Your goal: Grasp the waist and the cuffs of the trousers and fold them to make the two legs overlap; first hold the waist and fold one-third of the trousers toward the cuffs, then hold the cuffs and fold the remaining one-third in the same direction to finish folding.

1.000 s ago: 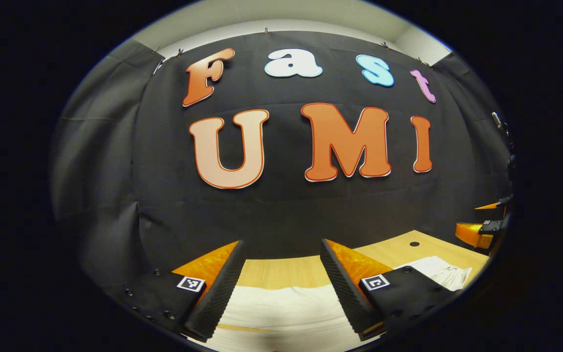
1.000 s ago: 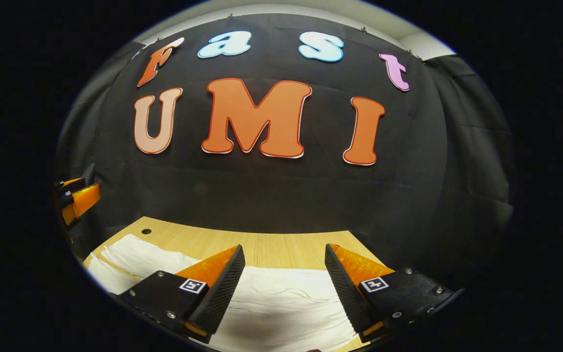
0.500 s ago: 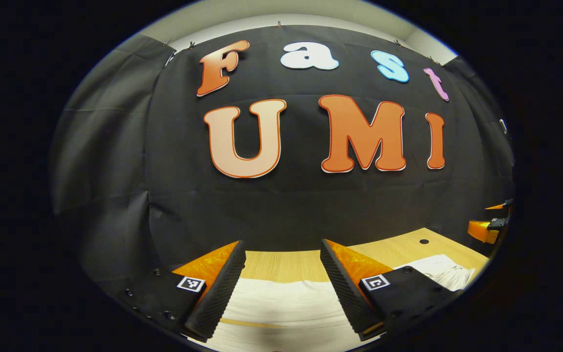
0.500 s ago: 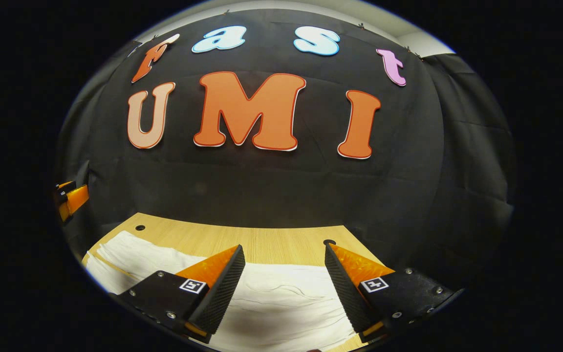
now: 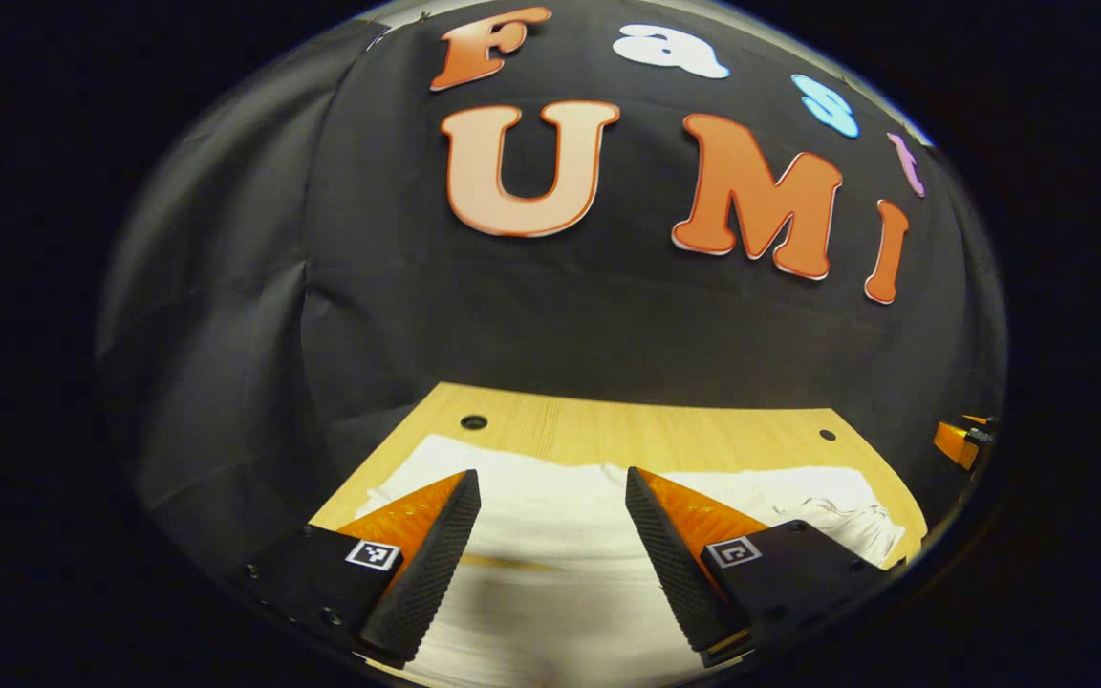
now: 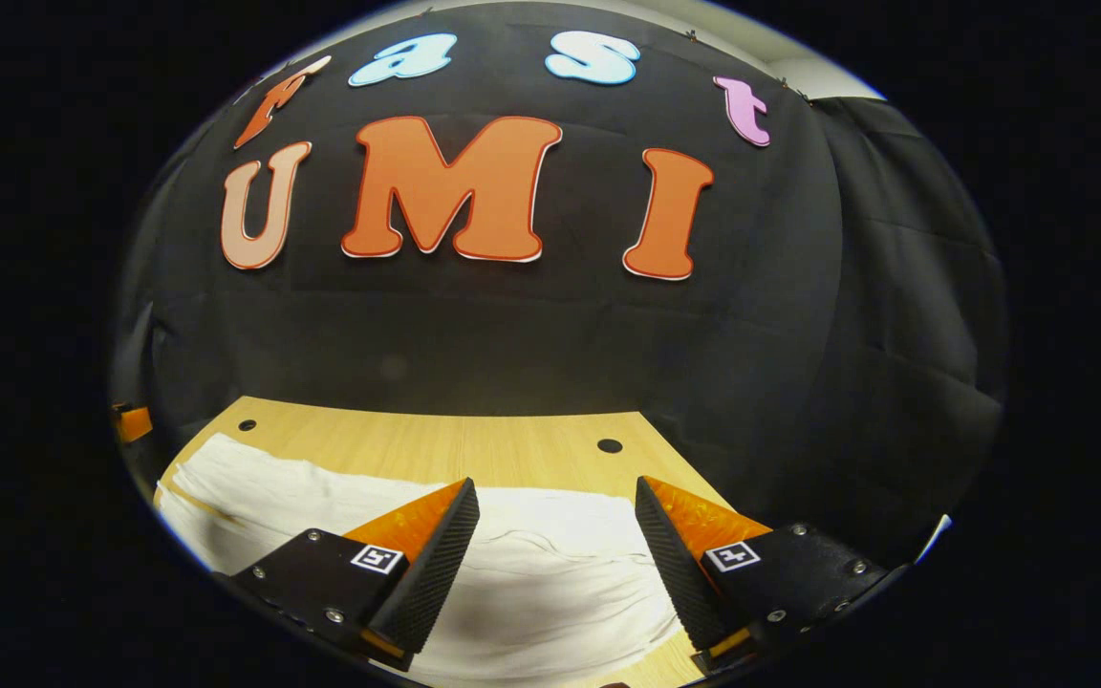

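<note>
White trousers (image 5: 560, 516) flat, lightly wrinkled, across wooden table (image 5: 665, 440).

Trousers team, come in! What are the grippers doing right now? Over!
Left gripper open, right gripper open, both above the cloth. White trousers flat on the wooden table, ungrasped. Nothing in the way.

Dim booth, sharp centre, strong fisheye bending at edges
</note>
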The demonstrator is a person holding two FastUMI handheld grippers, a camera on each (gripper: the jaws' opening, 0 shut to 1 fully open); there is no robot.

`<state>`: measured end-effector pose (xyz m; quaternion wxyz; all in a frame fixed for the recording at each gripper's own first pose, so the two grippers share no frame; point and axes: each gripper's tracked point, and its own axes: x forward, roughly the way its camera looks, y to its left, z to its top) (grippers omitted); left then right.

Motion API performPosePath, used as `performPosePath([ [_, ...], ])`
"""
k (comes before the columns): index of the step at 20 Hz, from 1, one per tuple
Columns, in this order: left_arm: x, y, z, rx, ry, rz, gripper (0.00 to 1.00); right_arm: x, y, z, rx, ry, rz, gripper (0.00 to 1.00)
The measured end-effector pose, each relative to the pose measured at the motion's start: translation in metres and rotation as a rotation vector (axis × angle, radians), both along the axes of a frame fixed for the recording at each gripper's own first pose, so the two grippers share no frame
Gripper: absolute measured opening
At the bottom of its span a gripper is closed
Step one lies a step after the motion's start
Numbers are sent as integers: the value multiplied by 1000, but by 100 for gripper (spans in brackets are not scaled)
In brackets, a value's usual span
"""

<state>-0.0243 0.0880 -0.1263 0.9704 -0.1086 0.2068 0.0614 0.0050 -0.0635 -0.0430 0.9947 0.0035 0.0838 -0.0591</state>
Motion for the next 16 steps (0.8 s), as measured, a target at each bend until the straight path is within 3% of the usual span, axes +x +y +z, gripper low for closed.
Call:
performPosePath([
  [6,-42,37,-90,-198,302,79,97,0,-27,-38,38,167,-12,99],
  [10,-79,61,-145,-342,460,150,99,-6,-55,-73,146,326,-53,99],
  [16,-139,105,-190,-522,609,299,100,-5,-88,-111,156,471,-118,99],
])
